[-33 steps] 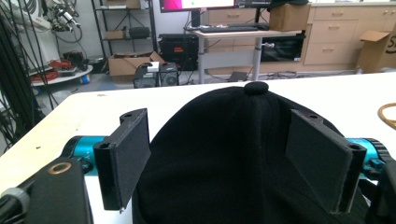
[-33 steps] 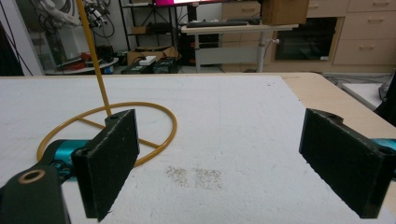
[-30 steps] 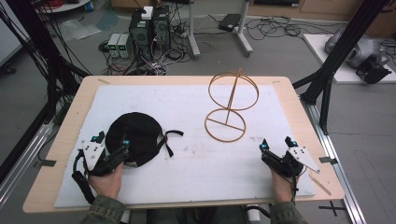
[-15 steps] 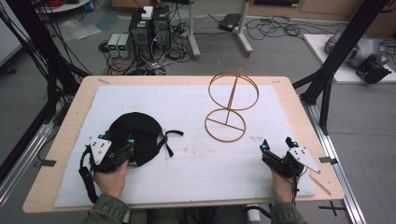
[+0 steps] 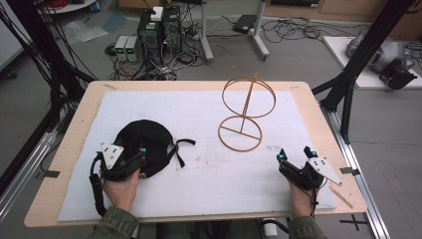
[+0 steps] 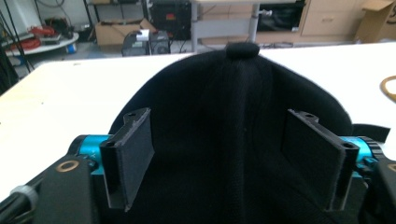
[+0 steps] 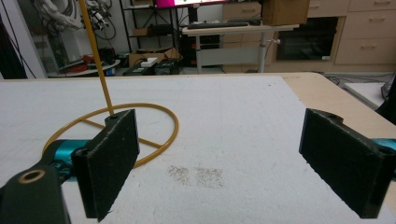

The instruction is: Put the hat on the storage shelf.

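Note:
A black cap (image 5: 149, 142) lies on the left of the white mat (image 5: 209, 109), its strap trailing to the right. My left gripper (image 5: 141, 157) is at the cap's near edge. In the left gripper view the cap (image 6: 238, 107) lies between the two pads, which stand wide of each other; the jaws have just been closing a little. A gold wire stand (image 5: 247, 104), with a ring base and an upright hoop, stands right of centre. My right gripper (image 5: 294, 154) rests near the front right, open, with bare mat between its pads (image 7: 109, 158) and the stand's base ring (image 7: 175, 126) ahead to its left.
The mat covers most of a wooden table (image 5: 323, 124). Black frame legs (image 5: 348, 84) stand at the table's right and left sides. Computers and cables (image 5: 159, 30) sit on the floor beyond the far edge.
My left gripper has edged right and forward over the cap's near edge. The right gripper, the cap and the stand have kept their places.

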Demonstrator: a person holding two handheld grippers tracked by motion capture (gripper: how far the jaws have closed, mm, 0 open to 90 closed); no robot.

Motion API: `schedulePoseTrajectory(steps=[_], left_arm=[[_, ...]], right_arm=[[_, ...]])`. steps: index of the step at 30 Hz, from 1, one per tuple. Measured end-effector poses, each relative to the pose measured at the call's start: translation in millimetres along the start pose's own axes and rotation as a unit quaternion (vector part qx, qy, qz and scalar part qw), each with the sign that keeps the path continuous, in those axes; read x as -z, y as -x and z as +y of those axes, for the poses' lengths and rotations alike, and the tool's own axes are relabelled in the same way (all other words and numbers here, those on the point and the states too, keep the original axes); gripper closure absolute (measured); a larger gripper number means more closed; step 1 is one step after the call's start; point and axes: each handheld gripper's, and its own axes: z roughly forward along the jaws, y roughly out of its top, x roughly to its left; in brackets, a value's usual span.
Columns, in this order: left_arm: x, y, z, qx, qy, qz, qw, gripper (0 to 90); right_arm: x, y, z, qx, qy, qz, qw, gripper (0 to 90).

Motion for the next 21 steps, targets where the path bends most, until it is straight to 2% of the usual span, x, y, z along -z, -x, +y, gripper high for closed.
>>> schedulePoseTrajectory(steps=[3, 6, 7, 8, 9, 16, 19, 21], left_arm=[[-0.5, 0.3, -0.2, 0.003, -0.001, 0.000, 1.0000, 31.8], [-1.0, 0.6, -0.4, 0.007, -0.015, -0.004, 0.9999, 40.1], [-1.9, 0.8, -0.5, 0.014, -0.026, -0.003, 0.9996, 42.0], [-2.4, 0.3, -0.6, 0.023, -0.032, -0.010, 0.9992, 43.4], [-2.8, 0.3, -0.6, 0.028, -0.034, -0.011, 0.9990, 45.7], [-2.3, -0.3, -0.3, 0.027, -0.037, -0.019, 0.9988, 62.9], [-1.9, 0.5, -0.4, 0.022, -0.036, -0.019, 0.9989, 74.2], [-1.7, -0.3, -0.4, 0.025, -0.037, -0.023, 0.9987, 79.6]], right_arm=[[0.3, 1.0, 0.2, -0.001, 0.003, 0.001, 1.0000, 11.3], [0.3, 1.3, 0.1, -0.010, 0.002, 0.003, 0.9999, 11.3], [0.2, 1.4, 0.0, -0.010, 0.001, 0.003, 0.9999, 11.3], [0.3, 1.5, 0.0, -0.012, -0.001, 0.003, 0.9999, 11.3], [0.3, 1.5, -0.1, -0.013, -0.001, 0.003, 0.9999, 11.3], [-0.2, 2.7, -0.1, -0.014, 0.004, 0.002, 0.9999, 11.3], [-0.2, 2.5, -0.1, -0.014, 0.004, 0.001, 0.9999, 11.4], [-0.3, 2.4, -0.1, -0.013, 0.004, 0.002, 0.9999, 11.3]])
